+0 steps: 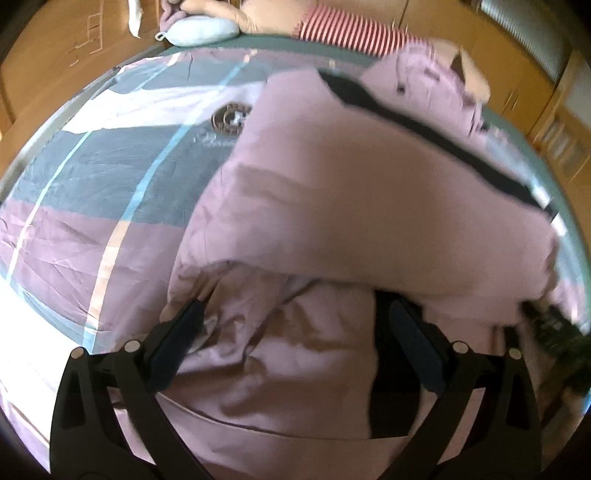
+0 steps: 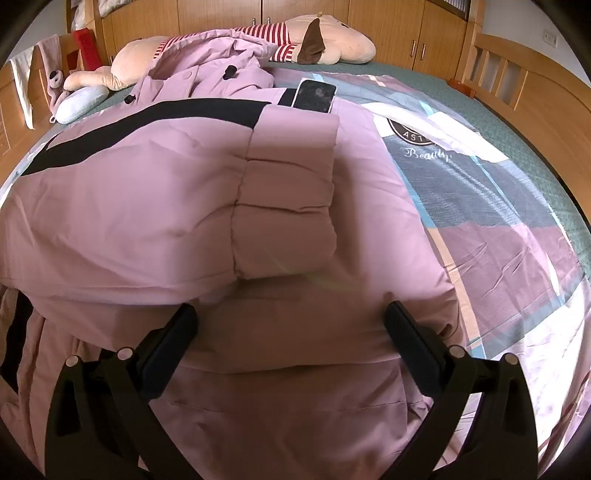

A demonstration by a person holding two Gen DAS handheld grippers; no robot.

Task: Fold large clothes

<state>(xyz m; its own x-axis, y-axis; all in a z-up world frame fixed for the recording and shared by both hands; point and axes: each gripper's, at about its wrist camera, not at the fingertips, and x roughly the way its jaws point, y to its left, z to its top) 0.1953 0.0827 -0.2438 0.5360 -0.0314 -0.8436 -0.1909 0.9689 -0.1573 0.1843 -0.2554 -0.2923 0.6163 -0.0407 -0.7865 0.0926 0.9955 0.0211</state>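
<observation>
A big pink padded coat [image 2: 177,192] with a black stripe lies on the bed, its sleeve [image 2: 288,192] folded across the body. The hood [image 2: 221,55] with black buttons points toward the plush toy. My right gripper [image 2: 293,314] hangs open just above the coat's near hem, nothing between its fingers. In the blurred left wrist view the same coat [image 1: 369,206] fills the middle and right, and my left gripper [image 1: 295,314] is open over its crumpled lower edge. A dark blurred shape at the right edge, perhaps the other gripper [image 1: 554,332], touches the coat.
A quilt [image 2: 498,206] in grey, mauve and pale blue blocks covers the bed. A phone [image 2: 316,95] lies on the coat near the hood. A striped plush toy [image 2: 325,40] and a pale blue cushion [image 2: 79,101] sit at the head. Wooden cupboards [image 2: 221,14] and the bed frame [image 2: 535,96] surround it.
</observation>
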